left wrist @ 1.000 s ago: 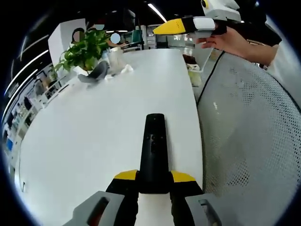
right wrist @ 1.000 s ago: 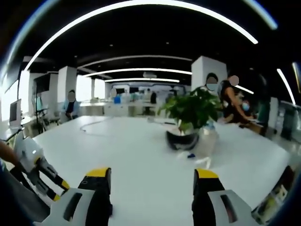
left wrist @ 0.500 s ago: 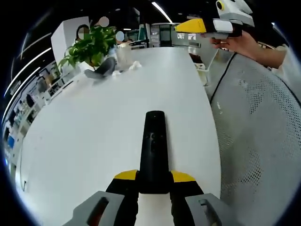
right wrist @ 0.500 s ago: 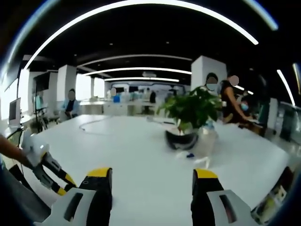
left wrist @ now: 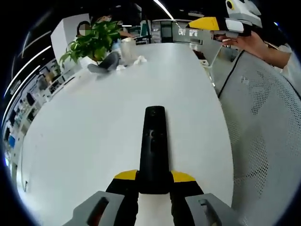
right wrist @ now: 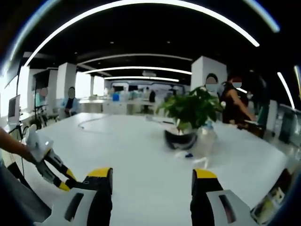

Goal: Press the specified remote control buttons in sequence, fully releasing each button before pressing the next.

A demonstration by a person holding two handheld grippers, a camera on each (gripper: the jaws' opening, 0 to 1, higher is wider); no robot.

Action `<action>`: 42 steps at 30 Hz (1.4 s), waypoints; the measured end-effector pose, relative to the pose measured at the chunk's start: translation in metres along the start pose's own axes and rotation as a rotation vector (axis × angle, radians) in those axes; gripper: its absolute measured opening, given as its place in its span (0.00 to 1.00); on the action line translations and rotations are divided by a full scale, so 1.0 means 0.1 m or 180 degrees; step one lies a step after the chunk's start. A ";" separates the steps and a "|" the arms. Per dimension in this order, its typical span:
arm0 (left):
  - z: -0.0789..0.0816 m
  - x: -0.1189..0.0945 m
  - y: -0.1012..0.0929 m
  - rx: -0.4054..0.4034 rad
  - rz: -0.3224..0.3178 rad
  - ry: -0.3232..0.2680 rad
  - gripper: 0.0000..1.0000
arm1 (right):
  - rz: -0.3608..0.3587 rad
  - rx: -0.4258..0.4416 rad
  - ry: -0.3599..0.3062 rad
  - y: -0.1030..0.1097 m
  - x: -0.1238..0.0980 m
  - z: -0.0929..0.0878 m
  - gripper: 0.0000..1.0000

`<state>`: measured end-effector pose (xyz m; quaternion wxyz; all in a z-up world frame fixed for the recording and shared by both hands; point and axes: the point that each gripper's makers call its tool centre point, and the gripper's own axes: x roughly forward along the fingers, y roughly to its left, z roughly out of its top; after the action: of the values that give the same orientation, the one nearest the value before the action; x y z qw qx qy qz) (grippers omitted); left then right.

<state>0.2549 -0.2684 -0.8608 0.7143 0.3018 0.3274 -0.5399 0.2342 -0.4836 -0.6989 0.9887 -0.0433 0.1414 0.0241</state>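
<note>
remote (left wrist: pixel 153 146) clamped at its near end in left gripper (left wrist: pixel 154 181) jaws, above white surface (left wrist: pixel 84 141). right gripper (right wrist: pixel 151 188) jaws open, empty, well apart from it. risk: off-centre press tips remote in the grip.

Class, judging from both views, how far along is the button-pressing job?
Done: the left hand-held gripper is clamped on the black remote, held over the white table. In hand: the right hand-held gripper is open and empty, away from the remote. Left: every press; nothing touches a button now.
</note>
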 end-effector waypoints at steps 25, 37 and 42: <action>0.00 0.04 0.15 -0.0163 -0.0193 0.0069 0.24 | 0.0001 -0.0019 0.0024 0.00 0.00 -0.01 0.66; 0.00 0.05 0.22 -0.0222 -0.0141 0.0048 0.24 | 0.0066 -0.0033 -0.0008 0.05 0.00 0.01 0.73; 0.00 0.05 0.23 -0.0247 -0.0126 0.0044 0.24 | 0.0067 -0.0052 0.0005 0.05 0.01 0.00 0.73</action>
<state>0.2784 -0.2660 -0.8627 0.7123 0.2710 0.3590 -0.5388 0.2348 -0.4781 -0.6995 0.9879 -0.0498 0.1424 0.0357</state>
